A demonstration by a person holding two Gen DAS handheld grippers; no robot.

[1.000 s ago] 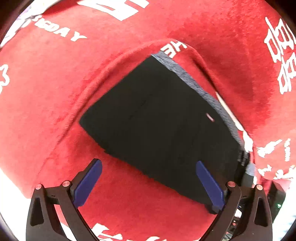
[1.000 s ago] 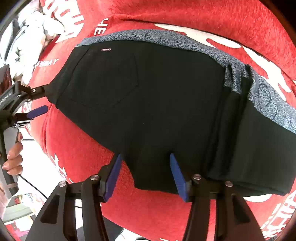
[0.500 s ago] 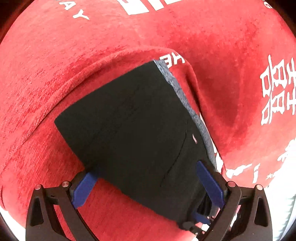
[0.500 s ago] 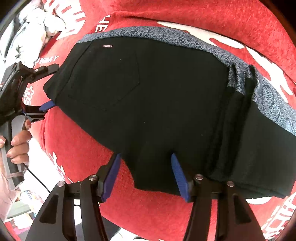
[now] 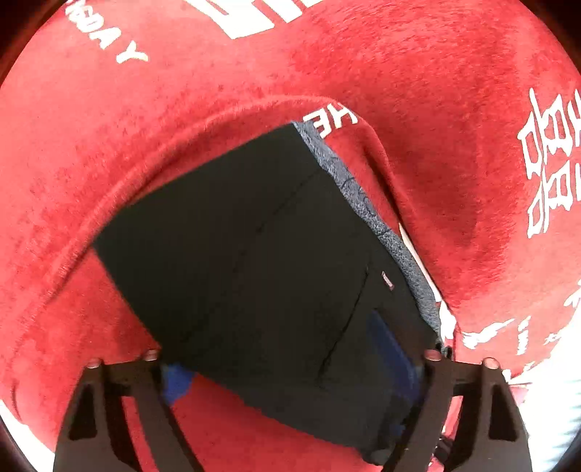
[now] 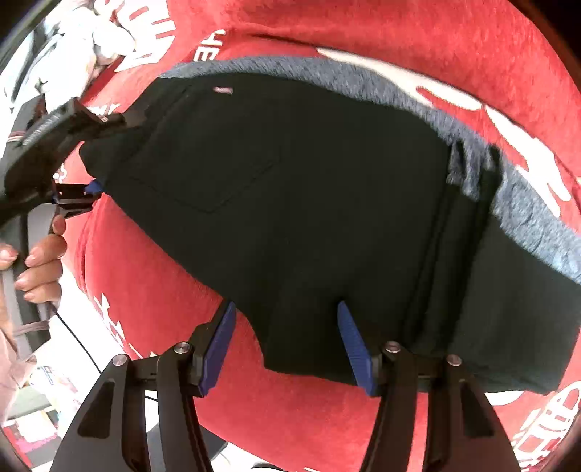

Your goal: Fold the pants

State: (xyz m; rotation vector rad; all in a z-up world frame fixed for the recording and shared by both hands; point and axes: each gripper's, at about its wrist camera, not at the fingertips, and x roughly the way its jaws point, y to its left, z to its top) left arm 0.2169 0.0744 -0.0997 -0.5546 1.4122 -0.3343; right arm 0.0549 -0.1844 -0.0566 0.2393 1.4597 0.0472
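Observation:
Black pants (image 6: pixel 297 203) with a grey patterned waistband (image 6: pixel 363 81) lie folded on a red blanket (image 6: pixel 417 32). In the left wrist view the pants (image 5: pixel 261 261) fill the middle. My left gripper (image 5: pixel 287 366) is open, with its fingers astride the near end of the pants, one blue pad (image 5: pixel 174 379) below the cloth and the other (image 5: pixel 390 348) above it. It also shows in the right wrist view (image 6: pixel 85 152) at the pants' left end. My right gripper (image 6: pixel 287 345) is open, with its blue pads on either side of the pants' near edge.
The red blanket (image 5: pixel 417 90) carries white lettering and rises in a ridge around the pants. A crumpled white cloth (image 6: pixel 98 32) lies at the far left. The blanket's edge and the floor (image 6: pixel 47 392) show at the lower left. A hand (image 6: pixel 36 261) holds the left gripper's handle.
My left gripper has moved in onto the end of the pants, so the cloth now lies between its fingers. The right gripper has stayed at the near edge.

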